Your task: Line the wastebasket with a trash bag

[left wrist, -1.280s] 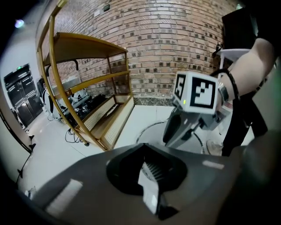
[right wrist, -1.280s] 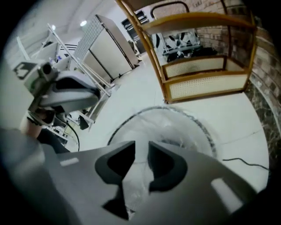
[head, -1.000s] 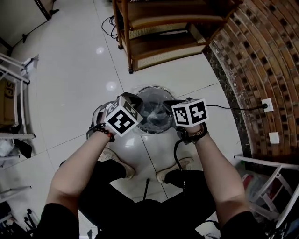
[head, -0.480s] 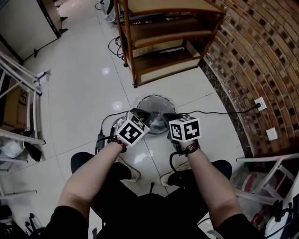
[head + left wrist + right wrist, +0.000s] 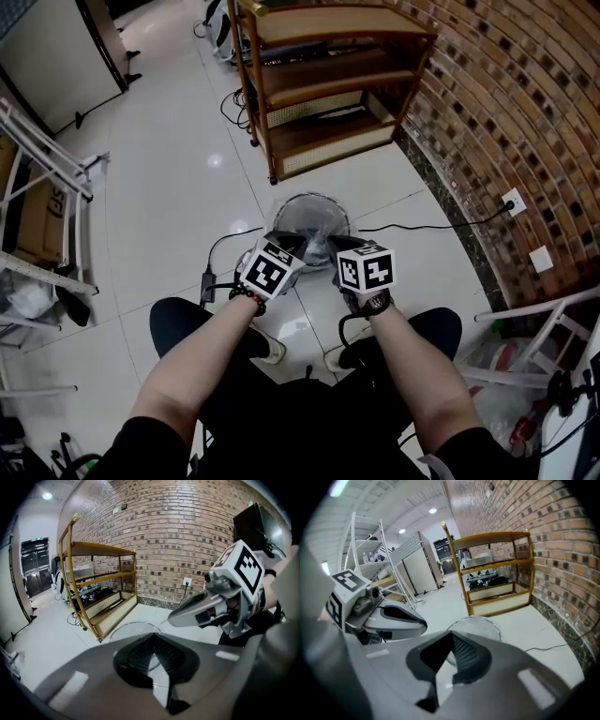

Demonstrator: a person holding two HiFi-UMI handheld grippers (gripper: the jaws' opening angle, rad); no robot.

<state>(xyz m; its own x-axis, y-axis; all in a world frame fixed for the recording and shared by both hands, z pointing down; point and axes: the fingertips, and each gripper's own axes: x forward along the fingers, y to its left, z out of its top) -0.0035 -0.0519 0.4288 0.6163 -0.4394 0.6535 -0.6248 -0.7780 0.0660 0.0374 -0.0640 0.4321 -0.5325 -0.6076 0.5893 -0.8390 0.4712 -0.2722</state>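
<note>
Left gripper [image 5: 154, 641]: fingers [image 5: 93, 681] clenched, dark pads closed against each other at the tip; no object can be made out between them. Right gripper [image 5: 451, 641]: fingers [image 5: 525, 677] likewise clenched, pad against pad; nothing can be made out in the grip.

Both grippers point forward and downward, side by side and slightly apart; in each gripper view the other gripper shows at the side with its marker cube uppermost.

Wastebasket [image 5: 314, 211]: round, upright on the floor [image 5: 169, 187], directly ahead of both sets of fingers; in the head view the finger tips overlap its near rim; contact with the rim cannot be determined. Trash bag [image 5: 302, 223]: clear film visible inside the wastebasket and at its rim; both gripper views show the mouth as a pale, translucent disc just beyond the tips.

Wrists: a bead bracelet [image 5: 246, 295] on the left, a watch [image 5: 375, 302] on the right; the person's forearms run back to the lower frame edge, legs and shoes below them.

Surroundings: a black cable [image 5: 422, 226] lies on the floor beside the wastebasket and runs to a wall socket [image 5: 512, 201] on the brick wall [image 5: 506, 103]; a wooden shelf unit [image 5: 319, 89] stands just behind the wastebasket; white metal racks [image 5: 37, 178] stand at the left, well apart.
</note>
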